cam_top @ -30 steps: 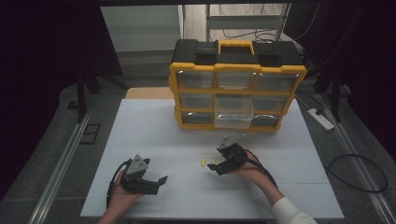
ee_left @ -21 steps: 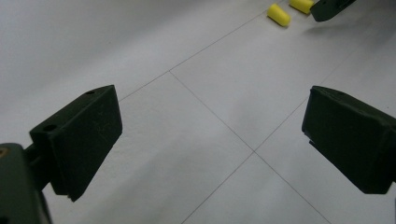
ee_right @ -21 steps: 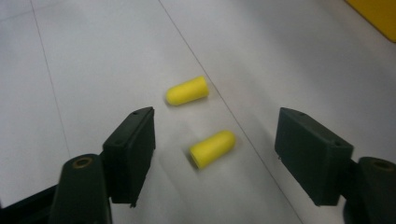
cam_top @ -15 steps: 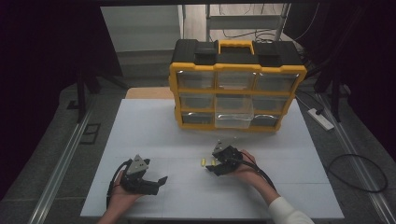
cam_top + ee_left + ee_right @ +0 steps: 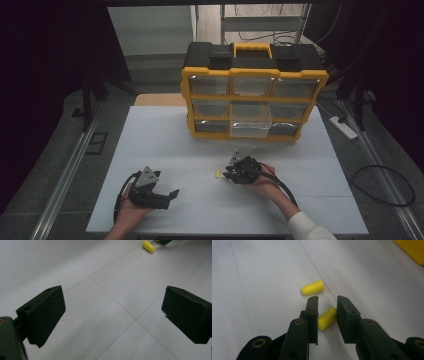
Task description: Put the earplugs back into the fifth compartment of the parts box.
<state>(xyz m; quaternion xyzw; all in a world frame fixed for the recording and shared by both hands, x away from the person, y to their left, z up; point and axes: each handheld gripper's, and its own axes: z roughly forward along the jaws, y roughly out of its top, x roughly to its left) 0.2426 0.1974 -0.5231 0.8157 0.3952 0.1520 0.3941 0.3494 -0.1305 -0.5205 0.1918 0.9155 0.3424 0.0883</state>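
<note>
Matte white table (image 5: 165,145), thin seams crossing it. In front of the yellow organizer (image 5: 252,95), the right gripper (image 5: 327,302) pinches a soft yellow foam earplug (image 5: 326,318) between narrow jaws; its rounded twin (image 5: 312,287) lies just beyond. Farther from the organizer, left gripper (image 5: 112,312) gapes wide, empty.

Two small yellow foam earplugs — one (image 5: 312,287) lying loose on the white table, one (image 5: 327,318) between the jaws.

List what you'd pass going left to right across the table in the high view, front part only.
Left gripper → small yellow earplug lying on the white table → right gripper, held in the person's right hand.
</note>
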